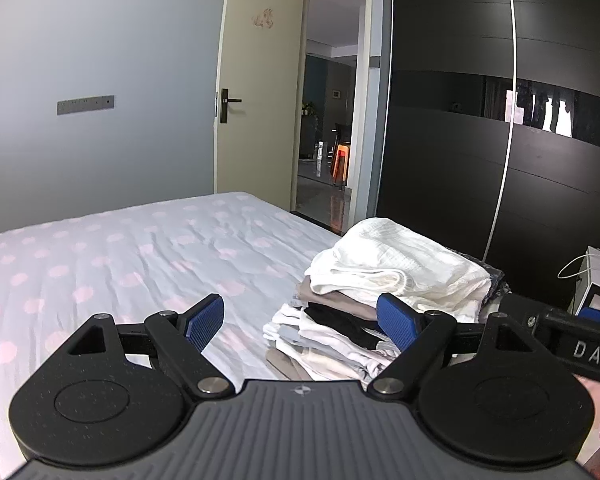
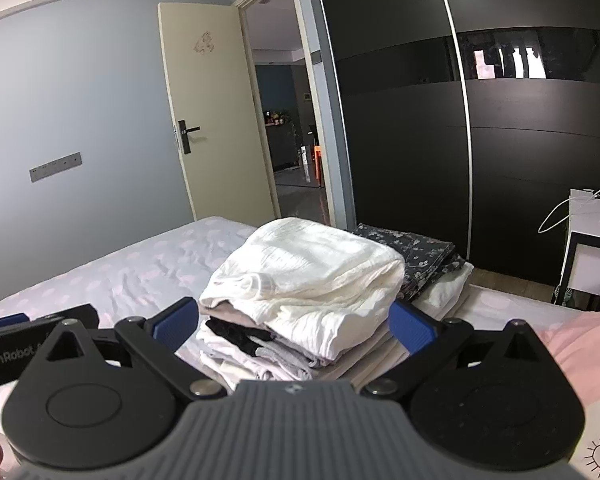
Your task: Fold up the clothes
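A stack of folded clothes (image 1: pixel 380 292) sits on the bed, with a white crinkled garment (image 2: pixel 312 276) on top and beige, black and white pieces under it. A dark floral garment (image 2: pixel 416 252) lies folded behind it on white cloth. My left gripper (image 1: pixel 302 320) is open and empty, just in front of the stack's left side. My right gripper (image 2: pixel 296 322) is open and empty, its blue pads (image 2: pixel 410 328) either side of the stack's near edge. The right gripper's body also shows in the left wrist view (image 1: pixel 560 332).
The bed (image 1: pixel 120 272) has a white sheet with pink dots. A dark sliding wardrobe (image 2: pixel 480 128) stands behind the stack. An open cream door (image 1: pixel 256 88) leads to a hallway. A white side table (image 2: pixel 592 248) stands at the right. A pink pillow (image 2: pixel 588 344) lies near right.
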Demonstrator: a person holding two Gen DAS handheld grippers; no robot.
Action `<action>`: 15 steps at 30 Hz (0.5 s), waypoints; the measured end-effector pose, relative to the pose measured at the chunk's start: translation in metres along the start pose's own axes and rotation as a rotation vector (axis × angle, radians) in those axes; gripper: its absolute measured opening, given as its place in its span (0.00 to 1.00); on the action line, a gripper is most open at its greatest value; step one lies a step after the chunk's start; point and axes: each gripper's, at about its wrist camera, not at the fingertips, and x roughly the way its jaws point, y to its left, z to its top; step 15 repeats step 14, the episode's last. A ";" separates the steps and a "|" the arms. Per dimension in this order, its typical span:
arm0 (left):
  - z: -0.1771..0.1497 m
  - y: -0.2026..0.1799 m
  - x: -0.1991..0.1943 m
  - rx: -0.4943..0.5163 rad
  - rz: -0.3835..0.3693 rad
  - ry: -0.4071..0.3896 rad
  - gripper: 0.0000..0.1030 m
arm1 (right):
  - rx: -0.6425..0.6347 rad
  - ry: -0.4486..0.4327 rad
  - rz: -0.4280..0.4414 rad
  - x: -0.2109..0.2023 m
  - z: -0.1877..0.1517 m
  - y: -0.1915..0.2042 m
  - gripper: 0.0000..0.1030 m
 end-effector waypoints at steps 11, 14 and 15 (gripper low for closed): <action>-0.005 -0.003 0.002 0.009 -0.008 0.014 0.81 | -0.012 0.003 0.006 -0.002 -0.005 0.006 0.99; -0.005 -0.004 0.001 0.010 -0.010 0.010 0.81 | -0.014 0.000 0.011 -0.004 -0.005 0.007 0.99; -0.005 -0.004 0.001 0.010 -0.010 0.010 0.81 | -0.014 0.000 0.011 -0.004 -0.005 0.007 0.99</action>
